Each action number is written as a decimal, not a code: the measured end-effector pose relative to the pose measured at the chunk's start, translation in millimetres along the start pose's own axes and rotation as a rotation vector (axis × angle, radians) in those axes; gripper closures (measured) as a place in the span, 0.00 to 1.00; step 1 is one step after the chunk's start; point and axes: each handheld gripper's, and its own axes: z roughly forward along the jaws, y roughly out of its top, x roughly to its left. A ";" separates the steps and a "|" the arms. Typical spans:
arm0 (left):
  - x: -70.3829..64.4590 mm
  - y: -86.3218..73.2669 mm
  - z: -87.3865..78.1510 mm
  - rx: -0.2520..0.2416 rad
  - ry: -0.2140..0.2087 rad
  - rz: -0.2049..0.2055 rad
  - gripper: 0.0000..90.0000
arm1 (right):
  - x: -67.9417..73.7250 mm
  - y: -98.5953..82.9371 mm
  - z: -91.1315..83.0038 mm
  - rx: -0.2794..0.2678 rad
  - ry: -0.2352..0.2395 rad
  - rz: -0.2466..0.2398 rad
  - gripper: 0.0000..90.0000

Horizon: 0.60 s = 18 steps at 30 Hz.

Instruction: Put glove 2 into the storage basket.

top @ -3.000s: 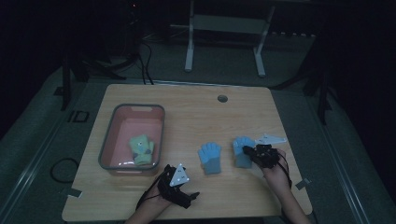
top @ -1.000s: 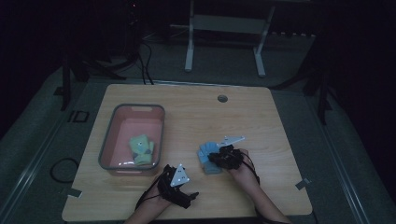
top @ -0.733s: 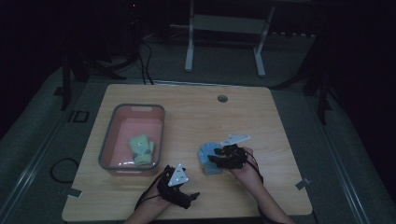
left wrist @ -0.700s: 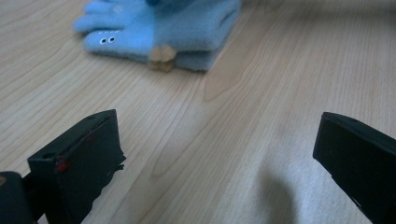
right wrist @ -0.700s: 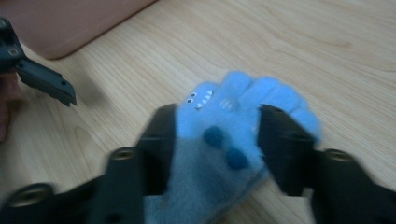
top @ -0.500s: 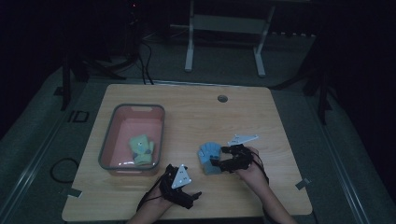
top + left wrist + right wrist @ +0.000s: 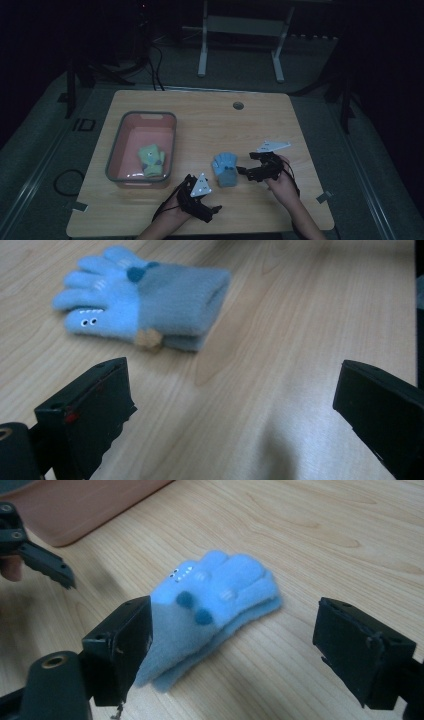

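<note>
A: Your right tongs (image 7: 246,172) stood wide open, jaws spread and gripping nothing. In the right gripper view (image 7: 232,645) the blue gloves (image 7: 212,612) lay between those jaws, nearer one of them, cuff end toward the camera.

B: And my left tongs?

A: Your left tongs (image 7: 212,210) were open too, empty, low at the near edge of the desk (image 7: 210,115). In the left gripper view (image 7: 230,410) the jaws stood far apart over bare wood, with the gloves (image 7: 142,297) ahead of them and apart from them.

B: Where exactly did the gloves sit?

A: In the high view the blue gloves (image 7: 224,169) lay flat on the desk, stacked one on the other, fingers pointing away from you. They were just left of your right tongs and up and to the right of your left tongs.

B: What lay beyond them?

A: A pink bin (image 7: 120,150) stood well to their left on the desk, and a green glove (image 7: 151,159) lay inside it, toward its near right corner. A small round grommet (image 7: 238,105) sat in the desk near the far edge. Past the desk, a white stand (image 7: 240,25) rose from the floor.
</note>
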 end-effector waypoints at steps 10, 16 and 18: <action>11.7 12.1 9.5 -0.008 -0.008 0.012 0.03 | -9.4 4.8 1.6 -0.016 0.020 0.008 0.16; 15.0 20.6 14.7 -0.020 -0.026 0.070 0.06 | -13.8 11.1 4.2 -0.004 0.058 0.049 0.15; 15.5 23.2 17.2 -0.017 -0.020 0.085 0.07 | -13.4 13.0 5.8 -0.007 0.055 0.057 0.14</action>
